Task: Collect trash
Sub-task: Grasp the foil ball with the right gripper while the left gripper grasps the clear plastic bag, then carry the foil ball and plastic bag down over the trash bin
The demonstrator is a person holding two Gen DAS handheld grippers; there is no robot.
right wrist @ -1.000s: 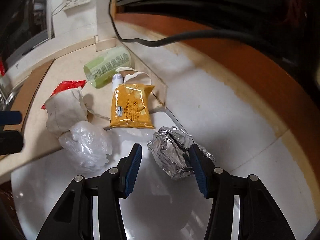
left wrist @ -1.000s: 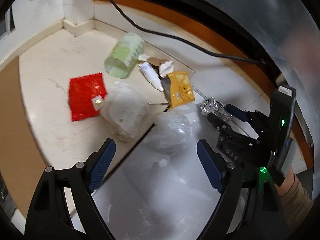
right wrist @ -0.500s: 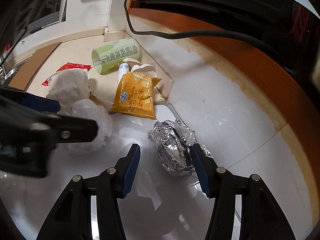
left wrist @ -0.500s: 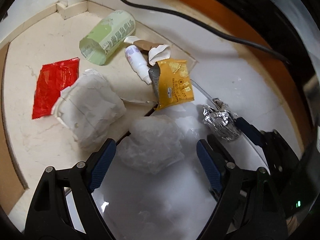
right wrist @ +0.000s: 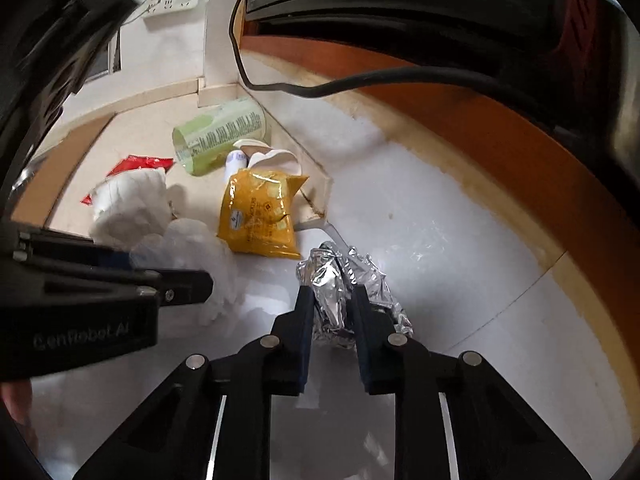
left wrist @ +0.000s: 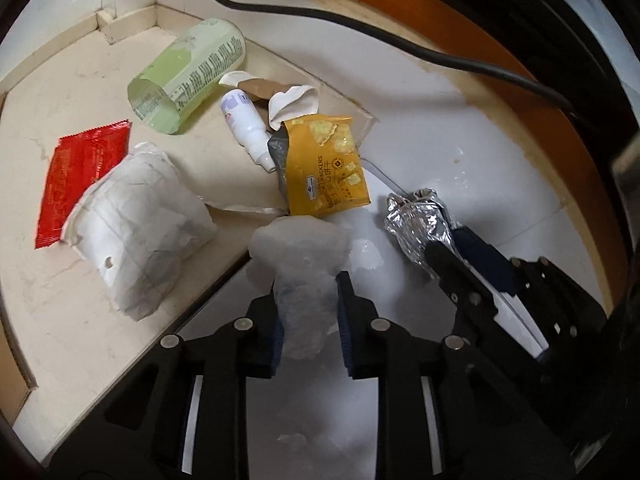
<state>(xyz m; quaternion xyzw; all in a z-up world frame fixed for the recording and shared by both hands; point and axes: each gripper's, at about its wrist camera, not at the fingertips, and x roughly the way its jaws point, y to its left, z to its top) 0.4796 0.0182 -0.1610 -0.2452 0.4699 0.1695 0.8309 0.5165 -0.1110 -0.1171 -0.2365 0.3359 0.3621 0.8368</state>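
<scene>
The trash is lying in a loose heap on the floor (left wrist: 460, 128), where the beige tile is meeting the white floor near the corner of the walls. A crumpled white paper bag (left wrist: 140, 232) is sitting beside a green plastic sleeve (left wrist: 184, 76), a red wrapper (left wrist: 80, 176), a yellow cracker packet (left wrist: 324, 168) and a small white bottle (left wrist: 246, 120), all untouched and waiting their turn.

The left gripper (left wrist: 308, 312) has just been closing and is now clamping a wad of clear plastic (left wrist: 304, 264) between its pads, squeezing the wad narrow at the waist so it is not slipping out. The right gripper (right wrist: 330, 312) has likewise just been closing and is pinching a ball of foil (right wrist: 344, 280) at the white floor's near side. Taking one piece in each hand is probably saving a trip; lifting both away seems the likely next move.
</scene>
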